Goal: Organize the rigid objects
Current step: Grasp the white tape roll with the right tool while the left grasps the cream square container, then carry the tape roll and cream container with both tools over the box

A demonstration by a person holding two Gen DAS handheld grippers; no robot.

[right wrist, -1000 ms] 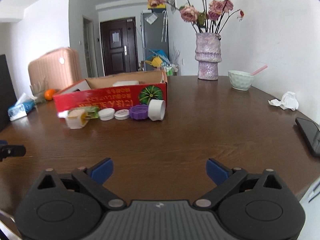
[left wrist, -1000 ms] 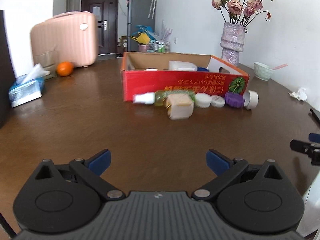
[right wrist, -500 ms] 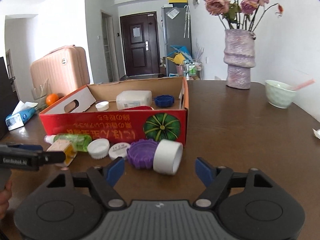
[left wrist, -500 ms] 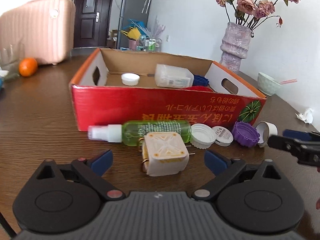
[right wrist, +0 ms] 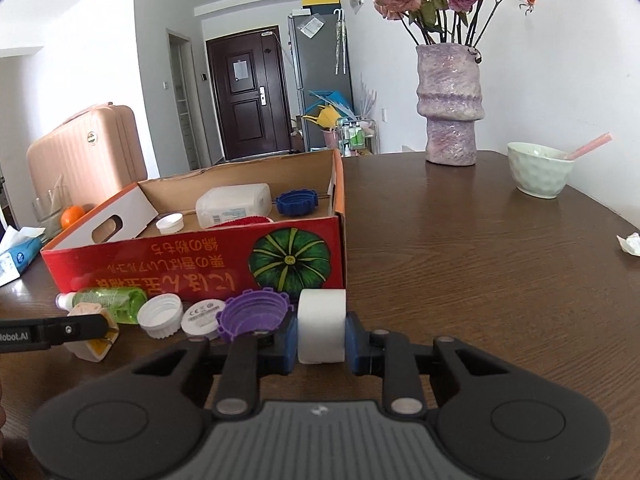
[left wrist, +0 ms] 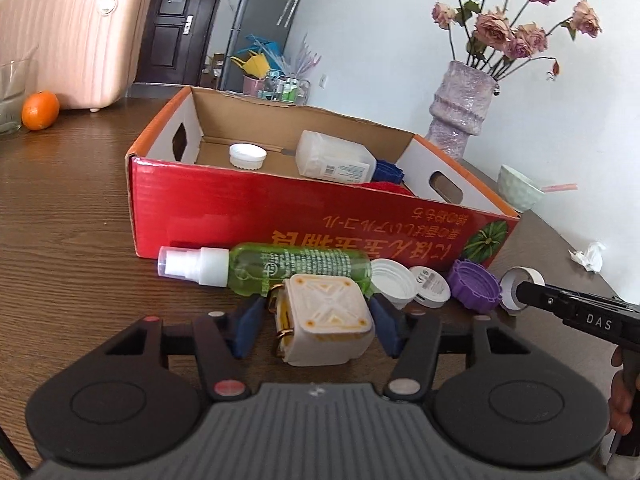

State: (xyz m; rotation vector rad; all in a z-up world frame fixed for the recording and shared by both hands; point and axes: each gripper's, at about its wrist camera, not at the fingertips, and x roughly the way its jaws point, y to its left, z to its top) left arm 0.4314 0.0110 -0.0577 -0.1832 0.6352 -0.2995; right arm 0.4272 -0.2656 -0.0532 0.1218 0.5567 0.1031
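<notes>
A cream cube [left wrist: 328,308] with brass rings lies on the table before the red cardboard box [left wrist: 280,208]. My left gripper [left wrist: 318,324] straddles it, jaws closing; the right pad touches the cube and a thin gap shows at the left pad. My right gripper [right wrist: 322,340] is closing, with both pads against a white tape roll [right wrist: 322,312]. Between the two lie a green spray bottle [left wrist: 296,266], a white cap [left wrist: 390,280], a white disc [left wrist: 430,284] and a purple lid [left wrist: 474,286]. Inside the box are a white bottle [left wrist: 334,158], a small white cap [left wrist: 247,156] and a blue lid [right wrist: 297,201].
A purple vase [right wrist: 450,108] with dried roses and a pale green bowl [right wrist: 540,174] stand at the back right. A crumpled tissue [left wrist: 588,256] lies near the right edge. An orange [left wrist: 40,110], a pink suitcase [left wrist: 72,36] and a tissue pack [right wrist: 18,252] are at the left.
Both grippers have come forward to the row of objects in front of the box. The left jaws have narrowed around the cream cube, and the right jaws have closed onto the white tape roll.
</notes>
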